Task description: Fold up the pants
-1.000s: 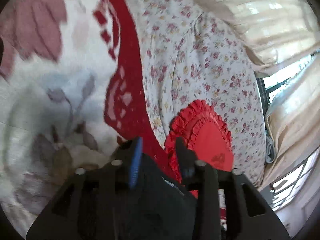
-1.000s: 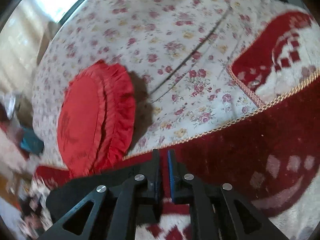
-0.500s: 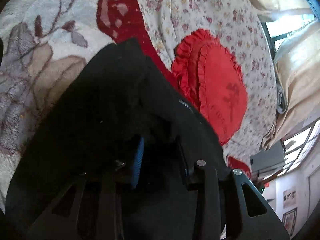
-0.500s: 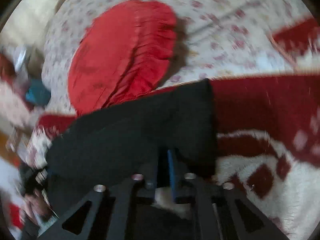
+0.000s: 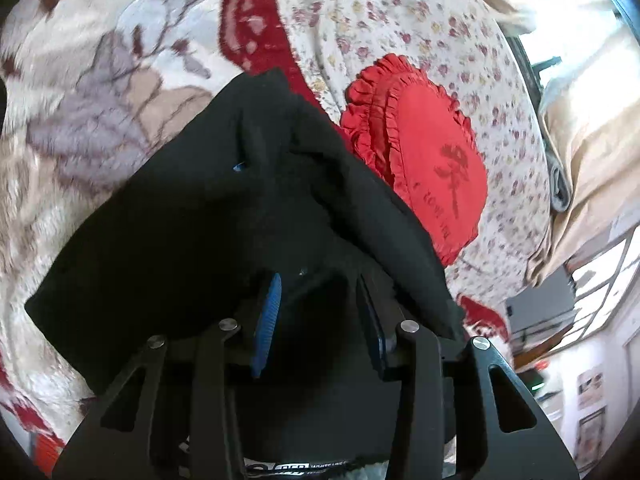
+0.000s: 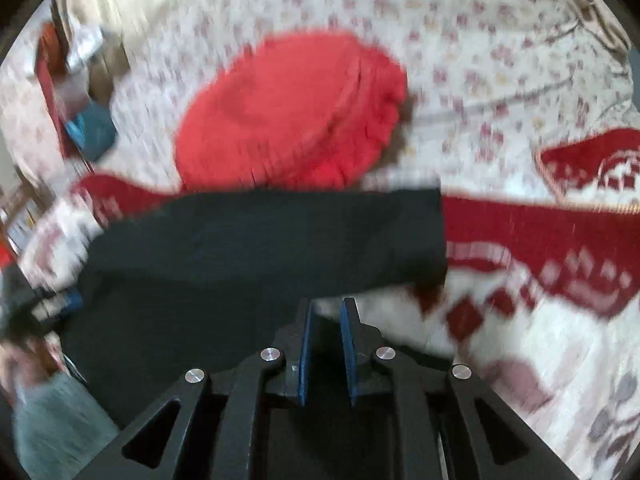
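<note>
The black pants (image 5: 192,216) lie bunched on the patterned blanket and fill the lower middle of the left wrist view. My left gripper (image 5: 320,280) is open, its blue-padded fingers spread wide over the black cloth with nothing pinched between them. In the right wrist view the pants (image 6: 280,236) form a folded black band across the middle. My right gripper (image 6: 326,308) sits just in front of the band's near edge, its fingers slightly apart with white blanket showing in the gap. This view is motion-blurred.
A red heart-shaped frilled cushion (image 5: 432,160) lies on the floral sheet (image 5: 400,20) just beyond the pants; it also shows in the right wrist view (image 6: 288,112). A red and white patterned blanket (image 6: 560,240) covers the bed. Curtains and a window (image 5: 580,140) stand at the right.
Both grippers have pulled back from the pants. The right gripper, shut on the cloth before, now has a gap and holds nothing. The black cloth has settled on the blanket.
</note>
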{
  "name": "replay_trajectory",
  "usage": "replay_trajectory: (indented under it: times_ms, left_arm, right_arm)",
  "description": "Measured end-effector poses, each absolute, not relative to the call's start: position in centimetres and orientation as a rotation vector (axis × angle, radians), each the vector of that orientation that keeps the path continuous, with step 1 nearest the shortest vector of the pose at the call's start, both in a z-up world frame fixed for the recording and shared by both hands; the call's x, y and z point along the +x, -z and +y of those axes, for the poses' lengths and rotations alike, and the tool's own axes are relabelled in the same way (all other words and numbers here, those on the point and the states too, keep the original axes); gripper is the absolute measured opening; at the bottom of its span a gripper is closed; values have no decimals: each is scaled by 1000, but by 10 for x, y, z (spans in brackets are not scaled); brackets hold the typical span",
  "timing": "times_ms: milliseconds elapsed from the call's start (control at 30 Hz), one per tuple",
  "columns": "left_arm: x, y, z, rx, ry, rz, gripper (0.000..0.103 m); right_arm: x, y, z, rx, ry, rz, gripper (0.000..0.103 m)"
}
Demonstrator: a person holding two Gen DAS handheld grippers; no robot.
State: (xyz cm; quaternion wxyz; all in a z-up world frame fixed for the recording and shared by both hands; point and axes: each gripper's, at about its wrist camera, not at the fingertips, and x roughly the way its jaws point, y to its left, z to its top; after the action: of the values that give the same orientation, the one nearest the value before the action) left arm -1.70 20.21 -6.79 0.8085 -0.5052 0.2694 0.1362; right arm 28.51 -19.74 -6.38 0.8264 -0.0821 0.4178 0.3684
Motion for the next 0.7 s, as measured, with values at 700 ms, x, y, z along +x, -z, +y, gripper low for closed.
replay_trajectory:
  times_ms: [700]
  left_arm:
    - [-16,71,203,-1068,-259,580,38]
  right_arm:
    - [271,80,-216,-69,-845,700,14]
